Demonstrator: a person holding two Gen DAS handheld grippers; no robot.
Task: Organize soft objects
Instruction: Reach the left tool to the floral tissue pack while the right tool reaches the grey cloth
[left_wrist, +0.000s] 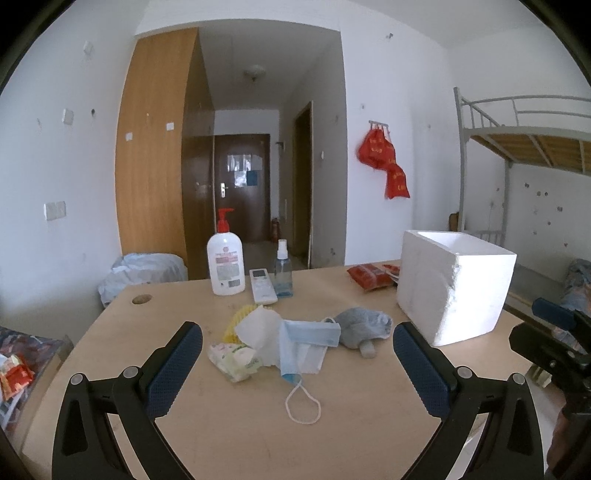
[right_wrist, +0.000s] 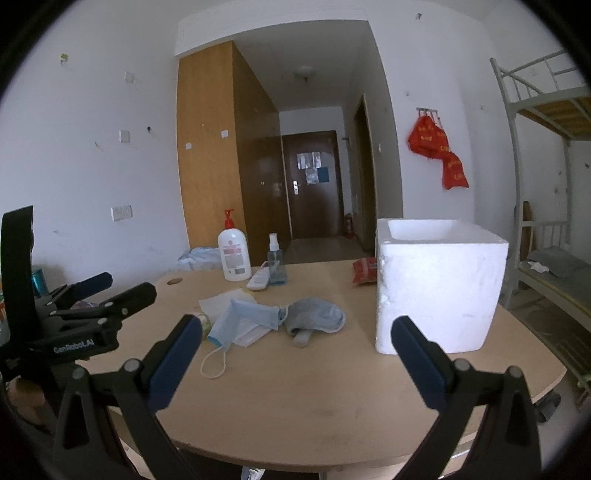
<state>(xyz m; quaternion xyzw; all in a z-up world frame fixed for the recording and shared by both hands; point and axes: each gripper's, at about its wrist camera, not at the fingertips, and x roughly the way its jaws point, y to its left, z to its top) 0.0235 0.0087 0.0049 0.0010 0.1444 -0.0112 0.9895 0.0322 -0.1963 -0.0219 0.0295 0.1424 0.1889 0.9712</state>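
The soft things lie heaped mid-table: a blue face mask (left_wrist: 308, 334), a grey sock (left_wrist: 360, 326), white tissue (left_wrist: 258, 325) and a small wipes packet (left_wrist: 234, 360), with the white foam box (left_wrist: 452, 284) just to their right. I judge nothing is sorted yet. My left gripper (left_wrist: 297, 363) and right gripper (right_wrist: 295, 349) both gape wide, empty. Next I'd lower one onto the mask.

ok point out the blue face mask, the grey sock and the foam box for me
blue face mask (left_wrist: 314, 332), left wrist view, on its folded blue panel
grey sock (left_wrist: 360, 325), left wrist view, on its bunched middle
foam box (right_wrist: 439, 288), right wrist view, on its front wall
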